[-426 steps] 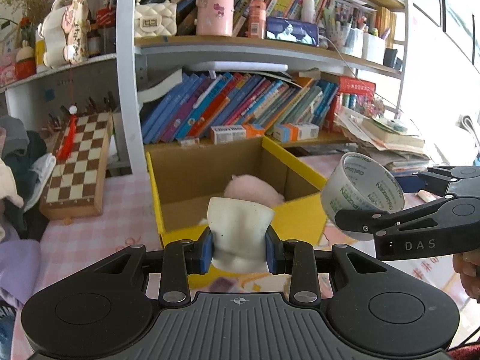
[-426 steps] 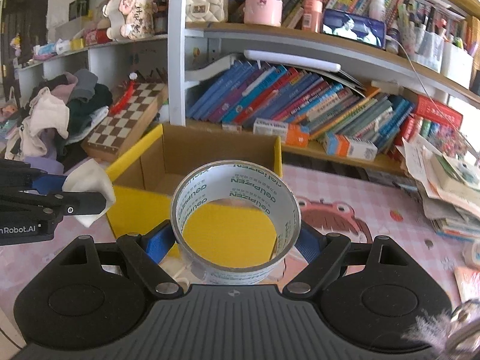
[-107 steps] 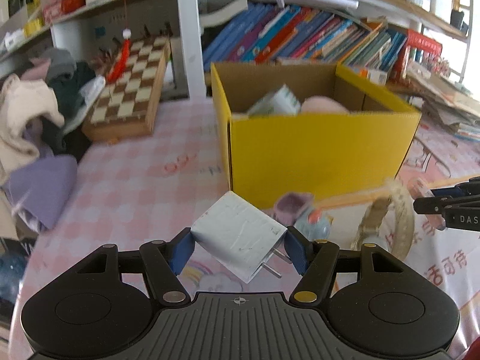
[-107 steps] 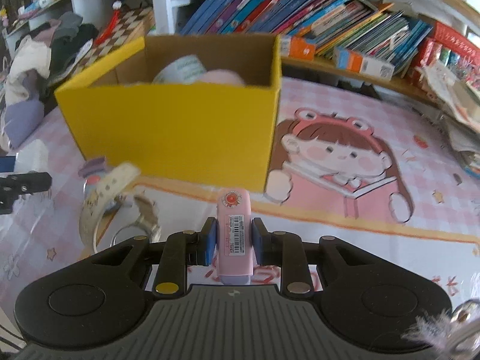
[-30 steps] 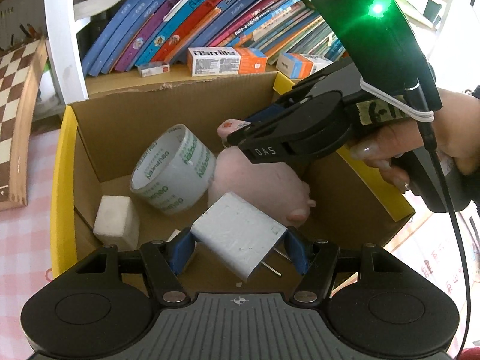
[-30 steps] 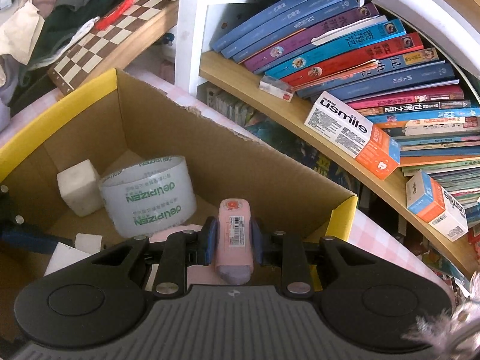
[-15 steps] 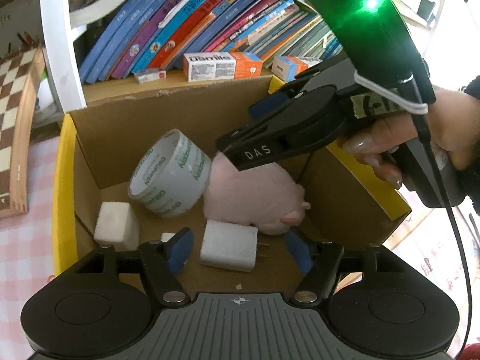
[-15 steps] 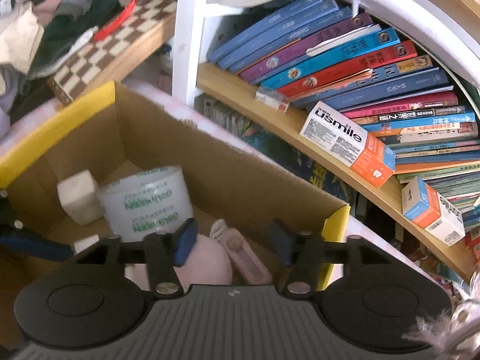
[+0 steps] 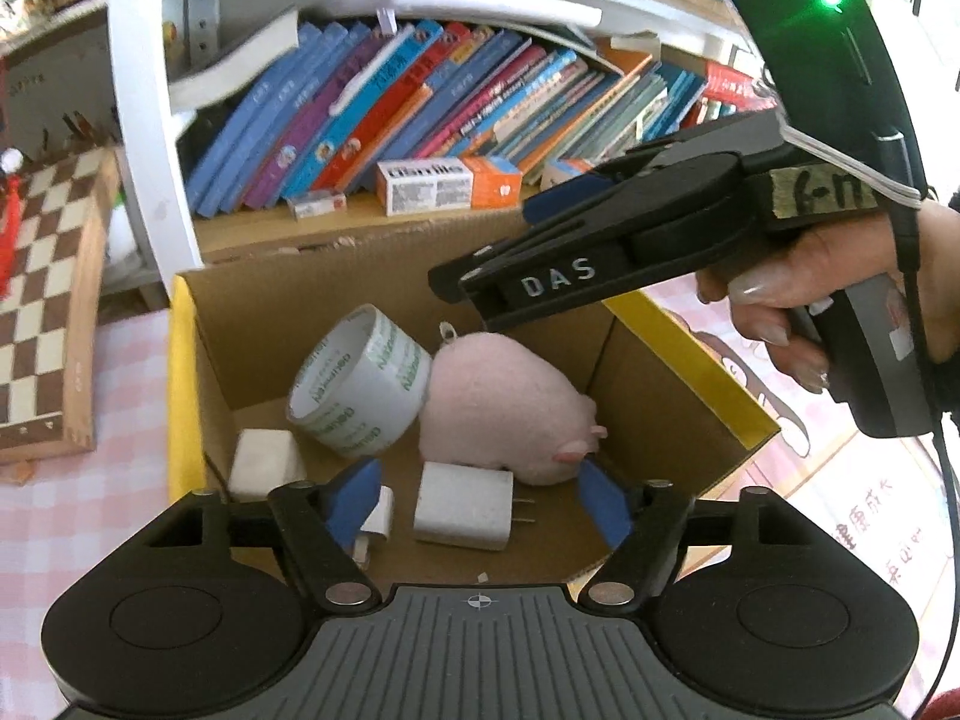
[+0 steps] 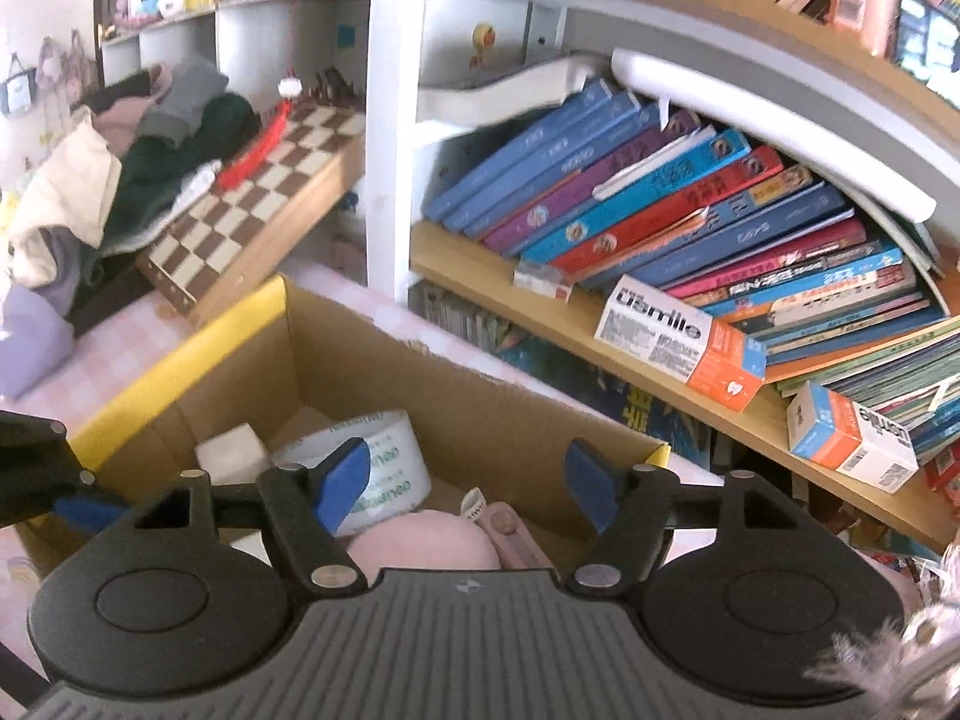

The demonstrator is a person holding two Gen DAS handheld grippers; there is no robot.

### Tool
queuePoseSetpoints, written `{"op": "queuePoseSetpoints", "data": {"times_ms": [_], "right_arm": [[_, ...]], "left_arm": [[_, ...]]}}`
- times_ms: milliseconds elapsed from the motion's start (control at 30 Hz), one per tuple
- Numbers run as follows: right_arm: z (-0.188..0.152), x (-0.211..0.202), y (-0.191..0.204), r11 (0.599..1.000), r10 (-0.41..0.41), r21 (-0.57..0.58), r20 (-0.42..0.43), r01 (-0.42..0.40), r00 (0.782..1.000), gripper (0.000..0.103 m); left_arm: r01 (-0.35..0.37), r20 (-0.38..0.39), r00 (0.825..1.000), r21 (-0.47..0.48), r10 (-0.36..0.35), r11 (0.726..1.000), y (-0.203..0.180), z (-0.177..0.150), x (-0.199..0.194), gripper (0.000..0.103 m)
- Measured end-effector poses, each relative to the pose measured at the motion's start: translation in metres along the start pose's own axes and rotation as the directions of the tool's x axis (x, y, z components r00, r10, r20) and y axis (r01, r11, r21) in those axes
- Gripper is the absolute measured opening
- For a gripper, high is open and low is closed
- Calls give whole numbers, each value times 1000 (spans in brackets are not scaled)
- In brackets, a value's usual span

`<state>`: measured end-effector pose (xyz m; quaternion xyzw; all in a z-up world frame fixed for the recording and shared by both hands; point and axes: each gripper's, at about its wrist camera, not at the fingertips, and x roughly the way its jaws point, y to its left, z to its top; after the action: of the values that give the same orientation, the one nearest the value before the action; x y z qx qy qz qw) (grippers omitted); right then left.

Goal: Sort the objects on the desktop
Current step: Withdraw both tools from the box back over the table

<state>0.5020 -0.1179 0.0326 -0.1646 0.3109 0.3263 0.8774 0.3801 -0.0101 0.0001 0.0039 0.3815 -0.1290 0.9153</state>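
Yellow cardboard box (image 9: 180,372) is seen open on top, its near wall cut off by the left gripper (image 9: 474,498). Inside are kept a clear tape roll (image 9: 360,384) printed "deli", a soft pink plush toy (image 9: 504,408), a white plug block (image 9: 465,507) and a pink stick (image 10: 510,531), half hidden. Both left and right gripper (image 10: 468,480) jaws are opening, with nothing held.

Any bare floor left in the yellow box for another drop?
Bare cardboard by the right wall, right of the pink plush toy, and in front of the white charger. Crowded on the left: tape roll, white cube.
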Motion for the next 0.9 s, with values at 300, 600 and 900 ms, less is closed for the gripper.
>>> {"op": "queuePoseSetpoints", "data": {"times_ms": [300,600,900], "right_arm": [[-13,-57,9,996,-58,68,105,51,993,82],[-39,-122,22,980,-161,144,186,135,969,85],[-81,-170,43,947,-281,220,207,236,937,92]], "left_arm": [[-83,141,986,-12,84,996,0,-18,-52,83],[-114,232,964,-95,133,989,15,-44,-106,83],[-183,255,944,-116,208,976,22,-79,-139,89]]}}
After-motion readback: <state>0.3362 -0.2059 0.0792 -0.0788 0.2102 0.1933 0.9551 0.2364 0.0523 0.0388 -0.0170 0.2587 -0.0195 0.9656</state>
